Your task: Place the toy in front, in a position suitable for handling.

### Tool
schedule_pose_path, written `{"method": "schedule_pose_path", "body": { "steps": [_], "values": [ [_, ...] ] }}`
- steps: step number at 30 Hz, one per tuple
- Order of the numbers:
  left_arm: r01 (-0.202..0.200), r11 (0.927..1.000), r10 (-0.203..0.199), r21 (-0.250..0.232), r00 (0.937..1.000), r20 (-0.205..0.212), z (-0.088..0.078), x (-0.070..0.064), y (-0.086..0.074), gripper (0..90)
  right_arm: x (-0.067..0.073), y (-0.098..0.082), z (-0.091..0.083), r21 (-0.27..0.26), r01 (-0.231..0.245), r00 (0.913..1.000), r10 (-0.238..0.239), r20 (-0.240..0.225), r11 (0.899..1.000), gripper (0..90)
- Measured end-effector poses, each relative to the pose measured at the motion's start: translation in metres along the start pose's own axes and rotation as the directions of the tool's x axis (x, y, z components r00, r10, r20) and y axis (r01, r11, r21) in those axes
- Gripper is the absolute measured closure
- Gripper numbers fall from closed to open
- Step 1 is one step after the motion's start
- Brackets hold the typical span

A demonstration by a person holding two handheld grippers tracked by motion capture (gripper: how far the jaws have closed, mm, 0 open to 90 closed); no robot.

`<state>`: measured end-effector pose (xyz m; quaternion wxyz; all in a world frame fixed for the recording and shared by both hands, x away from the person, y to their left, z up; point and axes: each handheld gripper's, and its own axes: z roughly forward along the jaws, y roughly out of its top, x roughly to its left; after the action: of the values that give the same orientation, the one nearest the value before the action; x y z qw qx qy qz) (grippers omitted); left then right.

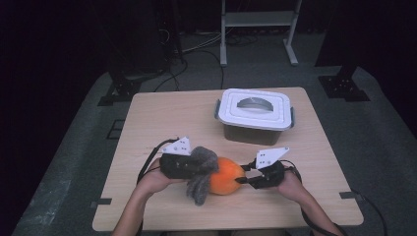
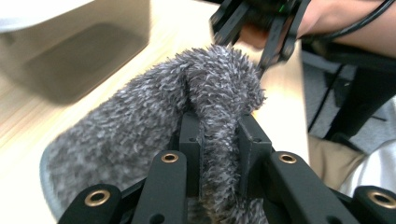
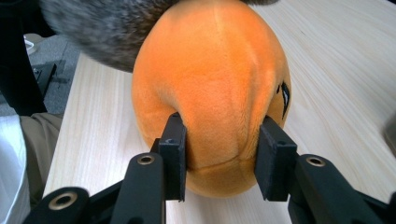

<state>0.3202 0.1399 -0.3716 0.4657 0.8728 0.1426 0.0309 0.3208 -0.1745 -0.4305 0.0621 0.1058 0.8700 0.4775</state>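
Orange plush toy sits at the near middle of the wooden counter, round and soft, with a small dark mark stitched on one side. A person's two forearms reach in from the near edge, one to each side of it. The right hand-held gripper comes at the toy from the right; in the right gripper view its two black jaws press into the toy's near end from both sides, denting the fabric, so it has the toy firmly pinched. The left hand-held gripper comes from the left and is closed on a shaggy grey cloth; in the left gripper view a thick fold of the cloth is squeezed between its jaws. The cloth drapes over the left side of the toy and hangs toward the near edge, touching the orange surface. Farther back, right of centre, stands a clear plastic storage box with a white clip-on lid closed on top, well apart from the toy and both hands.
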Motion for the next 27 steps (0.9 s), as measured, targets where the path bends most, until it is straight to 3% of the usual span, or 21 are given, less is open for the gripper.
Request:
{"method": "schedule_pose_path", "body": {
  "steps": [1, 3, 6, 11, 15, 18, 20, 23, 25, 27],
  "values": [
    [0.010, 0.9999, -0.010, -0.003, 0.9999, -0.006, -0.002, 0.002, -0.004, 75.0, -0.001, -0.001, -0.002, 0.001, -0.008, 1.0000, 0.008, 0.001, 1.000, 58.9],
    [0.019, 0.9987, -0.018, -0.048, 0.9996, 0.021, -0.003, 0.003, -0.005, 74.9, -0.004, -0.004, -0.006, -0.009, -0.027, 0.9996, 0.027, 0.000, 1.000, 58.4],
    [0.007, 0.9962, -0.001, -0.087, 0.9983, 0.059, 0.002, 0.000, 0.005, 74.9, -0.002, -0.003, -0.005, -0.007, -0.007, 1.0000, 0.007, -0.007, 1.000, 58.6],
    [-0.046, 0.9985, 0.049, -0.031, 0.9939, 0.099, 0.028, -0.006, 0.023, 74.3, 0.004, 0.005, 0.000, 0.009, 0.069, 0.9976, -0.069, -0.010, 0.998, 58.6],
    [-0.027, 0.9995, 0.029, -0.018, 0.9948, 0.097, 0.033, -0.002, 0.019, 74.4, 0.002, 0.000, -0.004, 0.029, 0.076, 0.9970, -0.076, -0.012, 0.997, 59.5],
    [0.018, 0.9997, -0.016, -0.020, 0.9966, 0.081, 0.027, 0.004, 0.010, 74.4, -0.005, -0.004, -0.008, 0.021, 0.054, 0.9985, -0.054, -0.006, 0.998, 59.3],
    [0.030, 0.9994, -0.029, -0.017, 0.9965, 0.079, 0.026, 0.005, 0.007, 74.4, -0.009, -0.005, -0.009, 0.017, 0.029, 0.9995, -0.030, 0.006, 0.999, 54.4],
    [0.047, 0.9988, -0.046, -0.013, 0.9958, 0.079, 0.030, 0.003, 0.007, 74.4, -0.012, -0.002, -0.007, 0.036, -0.027, 0.9996, 0.027, 0.009, 0.999, 39.4],
    [0.047, 0.9989, -0.047, -0.005, 0.9961, 0.074, 0.033, 0.002, 0.008, 74.4, -0.008, 0.002, -0.008, 0.079, -0.009, 0.9996, 0.006, 0.029, 0.997, 34.6],
    [0.048, 0.9988, -0.047, -0.008, 0.9959, 0.077, 0.036, 0.002, 0.010, 74.5, -0.004, 0.005, -0.011, 0.090, 0.001, 0.9989, -0.006, 0.047, 0.996, 30.9]
  ]
}}
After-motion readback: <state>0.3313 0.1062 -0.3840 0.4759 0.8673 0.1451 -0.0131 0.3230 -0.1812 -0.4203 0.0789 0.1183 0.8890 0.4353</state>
